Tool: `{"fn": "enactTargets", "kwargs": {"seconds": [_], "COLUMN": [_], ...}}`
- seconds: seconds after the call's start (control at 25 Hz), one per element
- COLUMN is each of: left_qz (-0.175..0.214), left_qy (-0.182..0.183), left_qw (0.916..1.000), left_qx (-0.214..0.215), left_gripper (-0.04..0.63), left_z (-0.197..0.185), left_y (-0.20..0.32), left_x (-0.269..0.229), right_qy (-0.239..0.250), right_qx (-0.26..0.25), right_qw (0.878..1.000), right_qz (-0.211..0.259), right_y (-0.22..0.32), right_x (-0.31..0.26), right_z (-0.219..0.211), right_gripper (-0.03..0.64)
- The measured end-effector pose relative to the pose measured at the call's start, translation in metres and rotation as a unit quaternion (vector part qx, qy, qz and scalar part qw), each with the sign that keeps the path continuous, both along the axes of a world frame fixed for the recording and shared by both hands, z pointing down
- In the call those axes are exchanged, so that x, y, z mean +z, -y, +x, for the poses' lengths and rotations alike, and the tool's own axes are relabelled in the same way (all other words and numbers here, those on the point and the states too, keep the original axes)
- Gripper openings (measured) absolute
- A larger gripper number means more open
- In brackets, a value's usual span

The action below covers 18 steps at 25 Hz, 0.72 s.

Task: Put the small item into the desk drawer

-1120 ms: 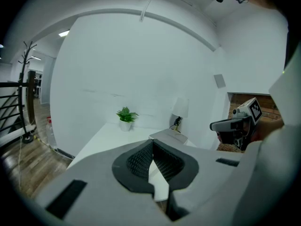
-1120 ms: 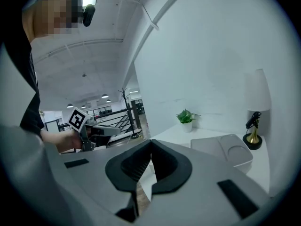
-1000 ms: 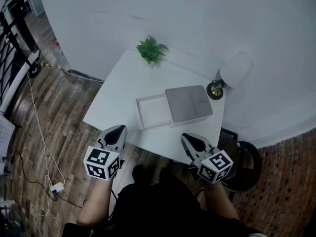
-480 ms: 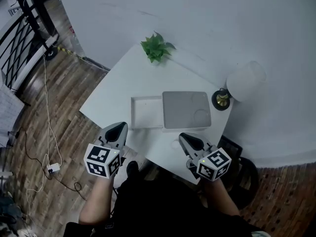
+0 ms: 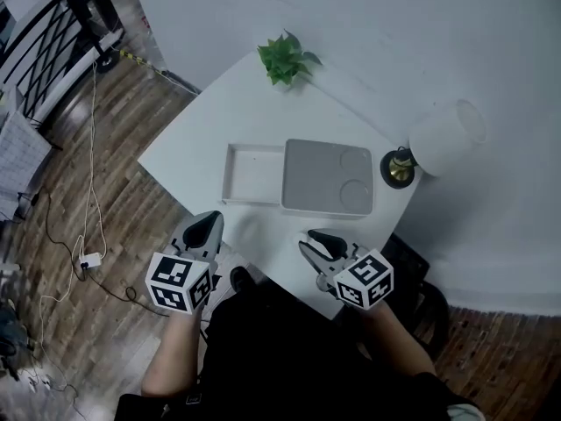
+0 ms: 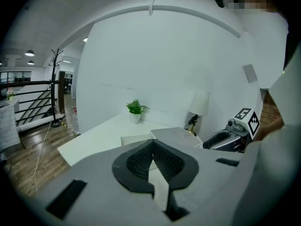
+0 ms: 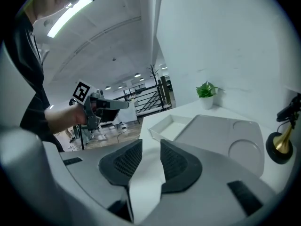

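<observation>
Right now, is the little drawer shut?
No, the drawer is pulled out open, to the left of its grey box on the desk.

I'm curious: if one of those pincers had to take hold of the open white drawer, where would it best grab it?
Probably the drawer by its outer end wall, farthest from the grey box. That wall is thin and upright, so jaws coming down from above could straddle it, one inside and one outside.

Empty jaws parted and just opening, the right gripper (image 7: 151,147) hangs over the table (image 7: 186,111), facing an open drawer (image 7: 171,126) and its gray box (image 7: 221,135); a plant (image 7: 207,92) marks the far edge.
</observation>
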<state>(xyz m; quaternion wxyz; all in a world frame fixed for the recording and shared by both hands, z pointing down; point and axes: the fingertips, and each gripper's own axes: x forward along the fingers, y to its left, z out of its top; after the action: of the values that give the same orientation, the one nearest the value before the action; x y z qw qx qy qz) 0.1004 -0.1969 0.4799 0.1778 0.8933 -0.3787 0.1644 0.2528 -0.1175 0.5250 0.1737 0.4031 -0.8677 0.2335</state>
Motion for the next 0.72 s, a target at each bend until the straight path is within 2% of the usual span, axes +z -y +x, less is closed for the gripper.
{"fn": "enactTargets", "kwargs": {"seconds": [0.32, 0.56, 0.72], "left_qz": [-0.025, -0.048, -0.06], "left_qy": [-0.003, -0.002, -0.001], "left_qw": [0.9997, 0.9989, 0.9982], "left_qx": [0.002, 0.005, 0.007], "left_gripper": [0.009, 0.009, 0.009], "left_z": [-0.014, -0.025, -0.03], "left_y": [-0.003, -0.003, -0.003], "left_x": [0.029, 0.051, 0.065], "right_qy": [-0.076, -0.123, -0.136], "right_qx": [-0.01, 0.009, 0.012], "right_qw": [0.995, 0.989, 0.985], "right_qz": [-0.062, -0.08, -0.101], "right_y": [-0.001, 0.001, 0.002], "right_x": [0.061, 0.088, 0.11], "right_z": [-0.008, -0.007, -0.008], "right_gripper": [0.209, 0.23, 0.245]}}
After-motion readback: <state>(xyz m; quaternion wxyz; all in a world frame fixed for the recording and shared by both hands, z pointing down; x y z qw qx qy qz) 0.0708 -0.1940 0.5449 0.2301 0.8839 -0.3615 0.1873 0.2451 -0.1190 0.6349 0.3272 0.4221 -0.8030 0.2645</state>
